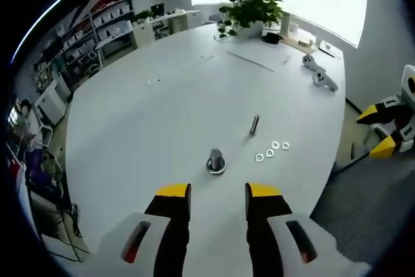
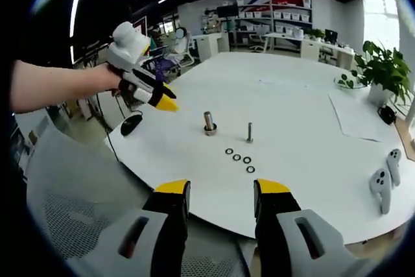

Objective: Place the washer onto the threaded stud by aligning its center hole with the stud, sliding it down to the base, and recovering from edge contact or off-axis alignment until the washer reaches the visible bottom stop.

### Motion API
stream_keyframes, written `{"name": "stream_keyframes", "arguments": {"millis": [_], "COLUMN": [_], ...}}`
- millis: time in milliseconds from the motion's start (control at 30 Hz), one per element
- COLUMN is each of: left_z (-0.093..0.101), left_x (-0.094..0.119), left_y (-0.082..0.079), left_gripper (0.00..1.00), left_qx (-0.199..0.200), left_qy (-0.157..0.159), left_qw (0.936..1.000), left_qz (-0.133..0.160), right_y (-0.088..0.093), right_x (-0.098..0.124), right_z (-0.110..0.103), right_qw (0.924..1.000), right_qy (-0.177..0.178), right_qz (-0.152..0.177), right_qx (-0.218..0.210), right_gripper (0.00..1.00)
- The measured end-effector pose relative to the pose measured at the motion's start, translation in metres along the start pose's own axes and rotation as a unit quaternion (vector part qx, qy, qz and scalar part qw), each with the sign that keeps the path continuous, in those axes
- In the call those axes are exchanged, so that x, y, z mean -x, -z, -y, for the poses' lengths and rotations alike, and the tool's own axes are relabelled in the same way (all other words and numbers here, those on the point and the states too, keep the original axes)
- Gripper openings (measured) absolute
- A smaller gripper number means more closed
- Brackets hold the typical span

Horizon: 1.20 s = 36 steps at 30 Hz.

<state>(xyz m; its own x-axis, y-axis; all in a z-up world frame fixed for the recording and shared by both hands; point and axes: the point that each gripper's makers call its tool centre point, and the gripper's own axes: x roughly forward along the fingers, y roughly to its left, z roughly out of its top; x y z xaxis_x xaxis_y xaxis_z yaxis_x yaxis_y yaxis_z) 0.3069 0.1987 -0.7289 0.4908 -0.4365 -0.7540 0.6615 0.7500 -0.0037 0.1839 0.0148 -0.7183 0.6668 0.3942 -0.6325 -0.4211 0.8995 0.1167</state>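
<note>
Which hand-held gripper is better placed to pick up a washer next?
Right, probably. The row of washers lies just ahead of the right hand-held gripper, jaws open. The left hand-held gripper faces the stud on its base, washers off to one side.

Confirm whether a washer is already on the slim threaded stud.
No: the four washers lie flat on the table, beside the bare stud.

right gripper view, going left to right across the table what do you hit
left gripper held above the table's left edge → stud on its round base → washers in a row → slim upright bolt → sheet of paper → potted plant → two white controllers
</note>
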Motion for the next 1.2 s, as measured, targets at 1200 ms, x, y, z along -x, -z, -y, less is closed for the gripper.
{"name": "stream_keyframes", "arguments": {"millis": [1200], "left_z": [0.003], "left_x": [0.119], "left_y": [0.065], "left_gripper": [0.39], "left_qx": [0.069], "left_qy": [-0.07], "left_qw": [0.9905], "left_qz": [0.096], "right_y": [0.004], "right_x": [-0.002], "right_z": [-0.013], "right_qw": [0.9995], "right_qy": [-0.022], "right_qz": [-0.015], "right_qx": [0.015], "right_gripper": [0.43]}}
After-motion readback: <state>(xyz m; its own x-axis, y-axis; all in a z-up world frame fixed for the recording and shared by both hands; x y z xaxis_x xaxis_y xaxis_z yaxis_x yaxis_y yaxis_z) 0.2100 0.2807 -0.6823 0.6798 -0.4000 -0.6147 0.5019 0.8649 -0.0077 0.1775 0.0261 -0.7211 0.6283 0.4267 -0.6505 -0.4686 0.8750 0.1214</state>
